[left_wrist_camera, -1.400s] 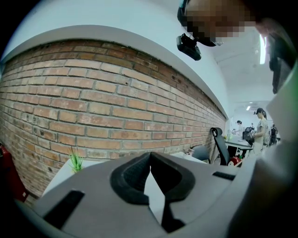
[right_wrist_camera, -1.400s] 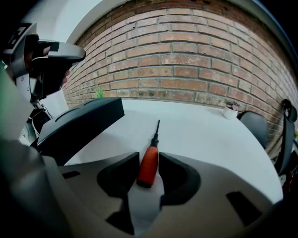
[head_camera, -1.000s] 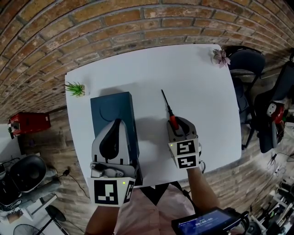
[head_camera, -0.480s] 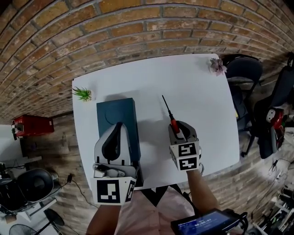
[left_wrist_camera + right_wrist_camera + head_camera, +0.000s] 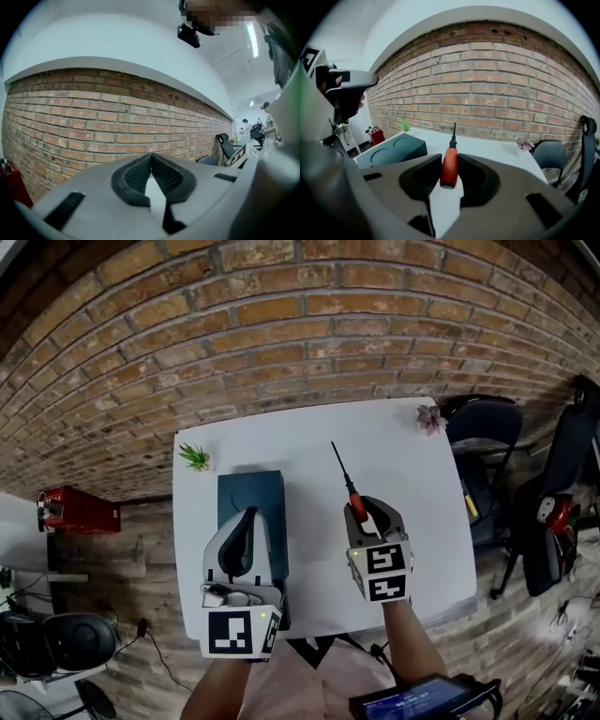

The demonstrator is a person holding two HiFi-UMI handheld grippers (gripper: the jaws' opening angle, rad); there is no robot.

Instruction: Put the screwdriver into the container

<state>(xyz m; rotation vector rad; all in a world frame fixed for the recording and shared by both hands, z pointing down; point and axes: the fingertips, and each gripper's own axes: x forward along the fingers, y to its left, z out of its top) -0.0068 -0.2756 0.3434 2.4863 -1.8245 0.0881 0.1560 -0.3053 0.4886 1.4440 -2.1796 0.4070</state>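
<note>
The grab is done: the right gripper (image 5: 362,514), whose jaws have just been closing, pinches the screwdriver (image 5: 346,481) by its red handle (apparently lifted off the white table (image 5: 403,451)). Dropping it into the dark container (image 5: 251,491) remains. The left gripper (image 5: 246,517) hangs over that, jaws together, empty. A brick wall (image 5: 281,334) stands behind, a chair (image 5: 483,423) to the right.

White table (image 5: 412,493) (container (image 5: 251,491), plant (image 5: 195,457), flower (image 5: 428,418))

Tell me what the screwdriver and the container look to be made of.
The screwdriver: smooth red handle with slight sheen, probably plastic; thin black shaft, likely coated metal. The container: dark teal, matte, round recesses moulded in its top, plastic or foam, unclear which.
</note>
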